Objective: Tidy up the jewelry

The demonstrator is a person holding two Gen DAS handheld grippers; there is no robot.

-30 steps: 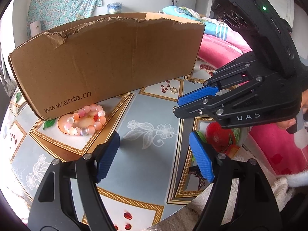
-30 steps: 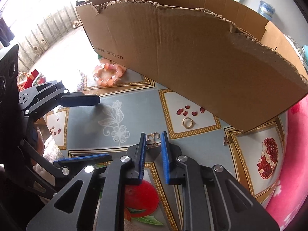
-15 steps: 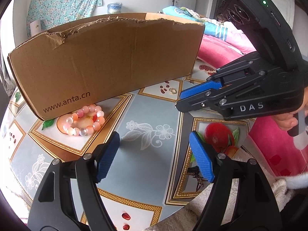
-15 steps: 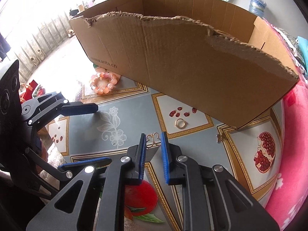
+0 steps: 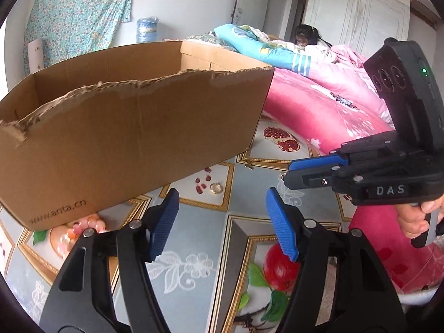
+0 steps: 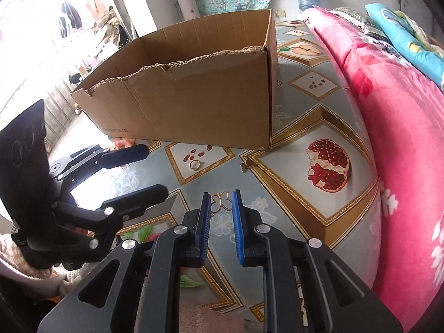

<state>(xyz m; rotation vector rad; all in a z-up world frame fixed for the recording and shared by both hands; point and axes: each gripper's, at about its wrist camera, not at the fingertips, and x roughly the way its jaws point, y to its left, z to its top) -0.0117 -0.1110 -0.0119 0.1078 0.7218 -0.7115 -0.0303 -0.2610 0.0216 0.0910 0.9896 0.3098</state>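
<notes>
My right gripper point(image 6: 221, 208) is shut on a small gold butterfly-shaped ornament point(image 6: 220, 201), which sticks out between its blue pads above the patterned tablecloth point(image 6: 294, 194). A gold ring point(image 6: 195, 164) lies on the cloth just in front of the open cardboard box point(image 6: 199, 102), with a second small gold butterfly piece point(image 6: 247, 164) to its right. A pink bead bracelet point(image 5: 83, 224) peeks out by the box's near left corner. My left gripper point(image 5: 222, 208) hovers over the cloth, its jaws closing with nothing between them. The right gripper point(image 5: 285, 174) shows at the right in the left wrist view.
A pink blanket point(image 6: 388, 127) bulges along the table's right side, with blue bedding point(image 5: 266, 50) and a person lying down behind it. The box has a torn front rim point(image 5: 138, 83). A hand point(image 5: 416, 219) grips the right tool's handle.
Both views have swung right, so the box sits further left and its inside shows. The left jaws have narrowed. The butterfly ornament stays between the right pads.
</notes>
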